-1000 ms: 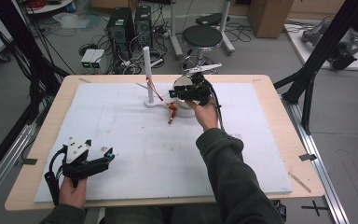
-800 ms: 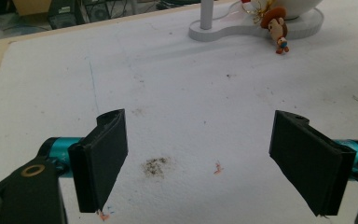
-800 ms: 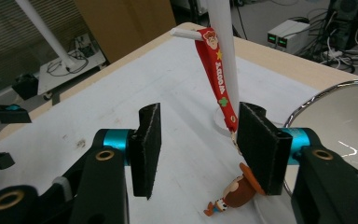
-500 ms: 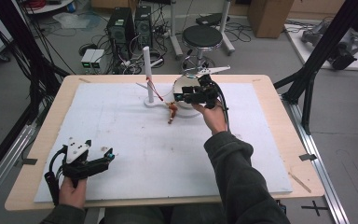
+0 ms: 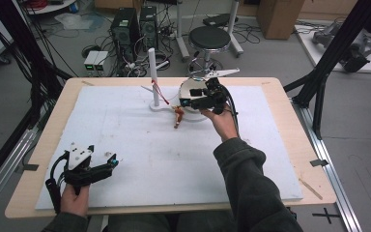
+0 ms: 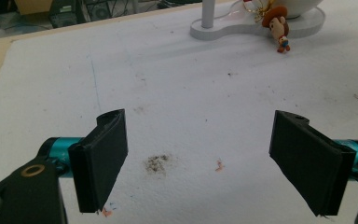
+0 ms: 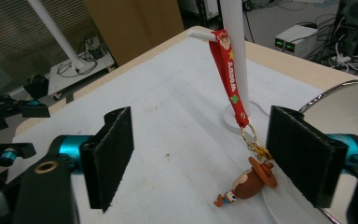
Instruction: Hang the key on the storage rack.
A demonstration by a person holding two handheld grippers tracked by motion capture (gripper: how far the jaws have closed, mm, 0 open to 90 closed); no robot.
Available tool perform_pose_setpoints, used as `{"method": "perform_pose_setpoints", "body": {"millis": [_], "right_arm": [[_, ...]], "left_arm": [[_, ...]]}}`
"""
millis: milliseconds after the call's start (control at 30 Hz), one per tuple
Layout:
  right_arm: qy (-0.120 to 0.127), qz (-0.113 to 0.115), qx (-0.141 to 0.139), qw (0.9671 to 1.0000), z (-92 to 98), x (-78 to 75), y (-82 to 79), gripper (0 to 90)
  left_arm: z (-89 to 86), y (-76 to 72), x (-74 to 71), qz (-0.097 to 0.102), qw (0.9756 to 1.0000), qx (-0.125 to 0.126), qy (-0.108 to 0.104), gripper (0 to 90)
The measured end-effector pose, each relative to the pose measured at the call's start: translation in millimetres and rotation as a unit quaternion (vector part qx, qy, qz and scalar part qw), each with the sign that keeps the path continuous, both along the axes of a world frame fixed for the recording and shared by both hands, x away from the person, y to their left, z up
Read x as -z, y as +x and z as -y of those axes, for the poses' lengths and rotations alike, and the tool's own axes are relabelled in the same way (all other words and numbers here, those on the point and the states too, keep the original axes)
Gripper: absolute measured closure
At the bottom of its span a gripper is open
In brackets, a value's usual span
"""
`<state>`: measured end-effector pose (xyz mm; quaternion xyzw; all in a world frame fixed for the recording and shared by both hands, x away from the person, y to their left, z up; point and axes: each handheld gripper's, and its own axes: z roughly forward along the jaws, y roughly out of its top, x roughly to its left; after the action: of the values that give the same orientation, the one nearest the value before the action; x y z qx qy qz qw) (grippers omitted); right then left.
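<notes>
The left gripper (image 5: 112,162) rests at the near left of the white mat (image 5: 140,159), jaws apart on nothing. At the stand (image 5: 152,77) the right gripper (image 7: 200,158) has just been opening, nothing between its jaws. The keychain (image 7: 242,182), a cowboy figure on a red strap (image 7: 228,77), hangs from the stand's peg with the figure lying on the base, and a careless pull-back could snag the strap and slip it off.

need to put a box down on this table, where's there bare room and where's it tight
The white mat lies bare across its middle, between the left gripper near the front edge and the white stand at the back. Its right side, beyond the sleeve, is also free. It is crowded at the back centre: stand, hanging cowboy keychain, round mirror and right gripper.
</notes>
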<state>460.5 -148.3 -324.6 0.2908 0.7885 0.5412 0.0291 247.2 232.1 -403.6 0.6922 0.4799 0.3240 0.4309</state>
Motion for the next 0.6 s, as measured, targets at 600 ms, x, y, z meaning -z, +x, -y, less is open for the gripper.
{"method": "perform_pose_setpoints", "body": {"millis": [600], "right_arm": [[-0.006,0.002,0.012,0.9999,15.9,7.0,-14.4,11.9]], "left_arm": [[0.1,-2.0,-0.3,0.0,1.0,0.0,-0.001,19.7]]}}
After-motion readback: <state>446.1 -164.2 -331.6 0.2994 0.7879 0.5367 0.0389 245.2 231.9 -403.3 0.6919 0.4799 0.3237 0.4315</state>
